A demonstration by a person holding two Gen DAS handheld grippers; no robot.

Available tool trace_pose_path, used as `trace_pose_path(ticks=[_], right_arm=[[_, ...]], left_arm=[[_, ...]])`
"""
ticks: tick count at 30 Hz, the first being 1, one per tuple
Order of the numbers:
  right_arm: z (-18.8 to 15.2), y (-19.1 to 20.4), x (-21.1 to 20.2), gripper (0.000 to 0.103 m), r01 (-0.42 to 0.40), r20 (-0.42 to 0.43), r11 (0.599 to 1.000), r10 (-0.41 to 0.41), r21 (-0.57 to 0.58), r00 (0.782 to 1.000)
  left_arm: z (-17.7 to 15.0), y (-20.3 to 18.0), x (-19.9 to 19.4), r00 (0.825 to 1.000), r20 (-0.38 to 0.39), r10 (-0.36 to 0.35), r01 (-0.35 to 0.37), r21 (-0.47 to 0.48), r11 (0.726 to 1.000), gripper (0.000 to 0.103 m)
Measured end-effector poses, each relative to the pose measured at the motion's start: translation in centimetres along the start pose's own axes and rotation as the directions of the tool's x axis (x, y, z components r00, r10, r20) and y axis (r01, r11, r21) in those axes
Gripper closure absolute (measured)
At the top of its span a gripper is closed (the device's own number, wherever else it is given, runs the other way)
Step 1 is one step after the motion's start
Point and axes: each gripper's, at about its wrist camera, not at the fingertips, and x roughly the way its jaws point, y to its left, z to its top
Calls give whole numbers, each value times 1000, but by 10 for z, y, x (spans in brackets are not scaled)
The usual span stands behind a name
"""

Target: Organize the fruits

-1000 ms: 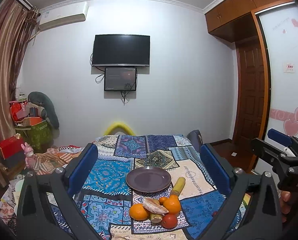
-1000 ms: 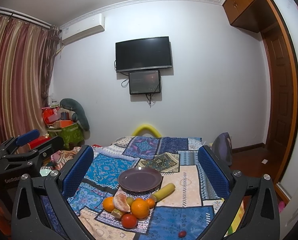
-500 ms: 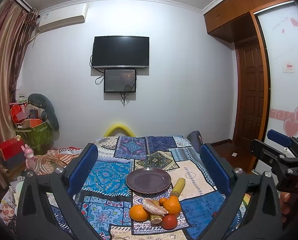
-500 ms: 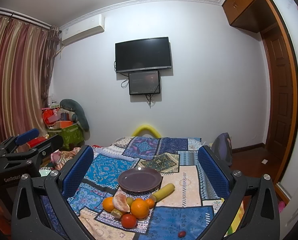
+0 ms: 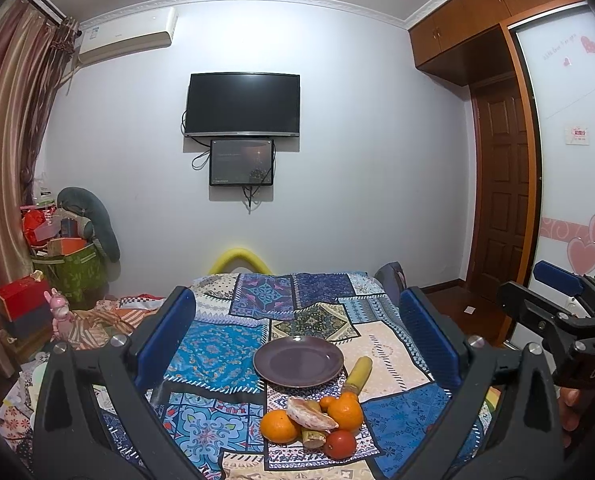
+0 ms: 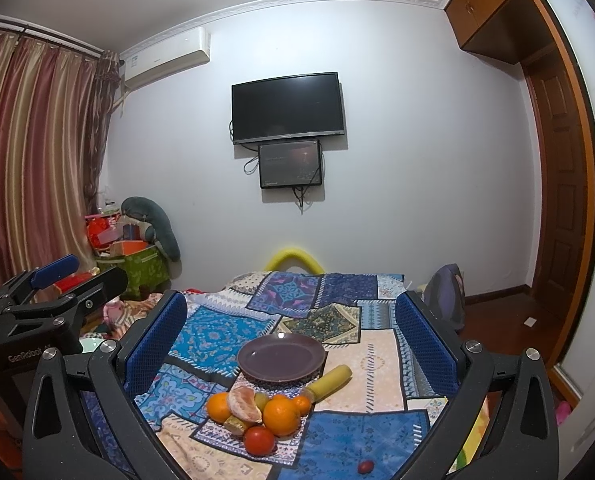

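Note:
A heap of fruit lies on the patchwork cloth (image 5: 217, 344): two oranges (image 5: 279, 425) (image 6: 281, 417), a peeled citrus (image 5: 311, 419) (image 6: 243, 403), a red tomato (image 5: 339, 444) (image 6: 260, 440) and a yellow stalk (image 5: 359, 372) (image 6: 331, 380). Behind the heap sits an empty dark purple plate (image 5: 298, 361) (image 6: 281, 357). My left gripper (image 5: 297, 320) hangs open above and short of the fruit, holding nothing. My right gripper (image 6: 291, 316) is open too, also held back from the heap. Each gripper shows at the edge of the other's view.
A small red fruit (image 6: 364, 466) lies alone on the cloth at the near right. A green box with clutter (image 5: 71, 270) stands by the curtain at left. A wooden door (image 5: 501, 208) and wardrobe are at right. A television (image 5: 243, 105) hangs on the far wall.
Both grippers have barely drifted; the fruit, plate and cloth lie as before.

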Motion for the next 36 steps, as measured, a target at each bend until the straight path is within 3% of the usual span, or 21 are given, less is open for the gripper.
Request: trace_pose_path(ticks=[10, 19, 22, 24, 27, 36], right_arm=[[-5, 1, 4, 0, -3, -8, 1000, 3, -7, 1000], [-20, -3, 30, 0, 1, -75, 1000, -2, -20, 997], [-29, -8, 45, 0, 0, -126, 1000, -4, -30, 992], [-36, -9, 56, 0, 6, -159, 999, -14, -54, 987], [-48, -11, 74, 0, 8, -207, 996, -26, -88, 978], [-84, -12, 125, 0, -82, -392, 991, 33, -109, 919]], left_arm=[[-4, 5, 8, 1000, -21, -1, 1, -4, 1000, 0], [-21, 21, 38, 992, -125, -2, 1, -10, 1000, 0], [-31, 29, 55, 982, -189, -26, 20, -34, 999, 1], [-39, 34, 68, 973, -231, -20, 11, -38, 999, 11], [-50, 40, 89, 958, -286, 5, -14, -29, 999, 16], [-80, 64, 150, 893, -450, 12, -6, 15, 1000, 26]])
